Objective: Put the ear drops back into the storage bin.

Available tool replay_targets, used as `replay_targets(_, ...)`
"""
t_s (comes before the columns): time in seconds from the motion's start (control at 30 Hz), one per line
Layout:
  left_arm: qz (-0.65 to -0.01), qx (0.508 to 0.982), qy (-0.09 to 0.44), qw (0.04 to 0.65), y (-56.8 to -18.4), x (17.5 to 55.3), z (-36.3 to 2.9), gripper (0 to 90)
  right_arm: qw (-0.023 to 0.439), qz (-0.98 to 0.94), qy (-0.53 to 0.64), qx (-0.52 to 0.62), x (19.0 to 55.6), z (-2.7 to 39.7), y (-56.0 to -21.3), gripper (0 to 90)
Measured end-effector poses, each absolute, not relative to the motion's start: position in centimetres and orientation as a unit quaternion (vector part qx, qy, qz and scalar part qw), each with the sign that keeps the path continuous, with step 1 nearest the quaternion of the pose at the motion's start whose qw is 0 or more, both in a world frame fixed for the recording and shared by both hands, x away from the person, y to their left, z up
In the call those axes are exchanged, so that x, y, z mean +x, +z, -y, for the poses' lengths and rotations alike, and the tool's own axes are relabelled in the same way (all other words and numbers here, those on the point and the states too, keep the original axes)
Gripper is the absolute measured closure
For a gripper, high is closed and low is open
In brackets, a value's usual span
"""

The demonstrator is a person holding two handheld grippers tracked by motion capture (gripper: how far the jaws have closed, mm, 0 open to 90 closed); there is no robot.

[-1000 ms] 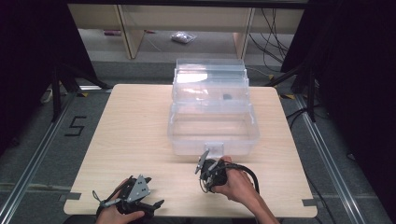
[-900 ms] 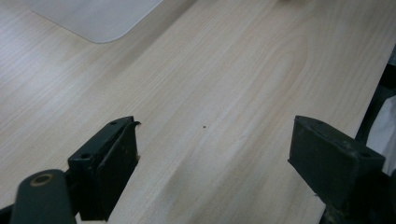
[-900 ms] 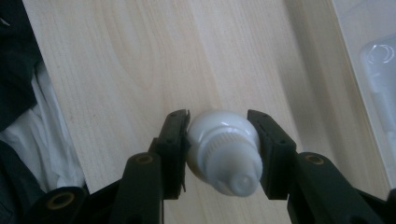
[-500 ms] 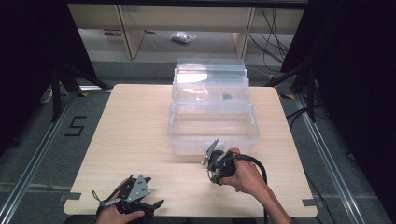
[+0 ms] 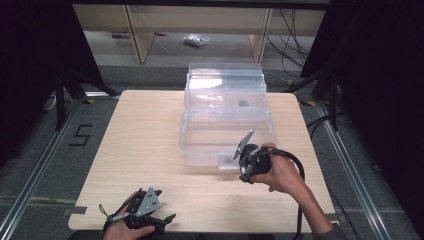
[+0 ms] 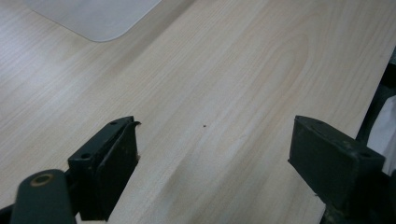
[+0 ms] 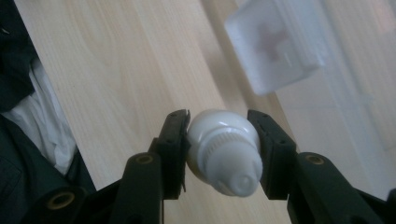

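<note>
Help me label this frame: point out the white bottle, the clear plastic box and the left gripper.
white bottle [image 7: 223, 151]: right gripper view, on its ribbed body between the jaws.
clear plastic box [image 5: 190, 145]: high view, on its front left wall.
left gripper [image 6: 212, 161]: left gripper view, midway between its open fingertips.

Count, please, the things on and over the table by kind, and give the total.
Clear plastic container: 1
White bottle, clamped in the right hand-held gripper: 1
Hand-held grippers, the right one and the open left hand-held gripper: 2
Small dark thing inside the container, too small to identify: 1
Total: 5
</note>
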State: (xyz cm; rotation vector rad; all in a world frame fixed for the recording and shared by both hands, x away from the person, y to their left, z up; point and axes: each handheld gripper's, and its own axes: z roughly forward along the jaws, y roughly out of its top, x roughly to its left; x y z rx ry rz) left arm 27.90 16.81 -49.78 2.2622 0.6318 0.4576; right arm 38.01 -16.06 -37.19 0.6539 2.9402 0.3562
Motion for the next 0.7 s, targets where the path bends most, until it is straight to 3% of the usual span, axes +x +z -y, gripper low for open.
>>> replay_targets(0.7, -0.250, 0.878, 0.182, 0.366, -49.9, 27.9, -16.7, 15.0, 0.069, -0.957, 0.114, 0.258, 42.0, 19.1, -33.6, 60.1)
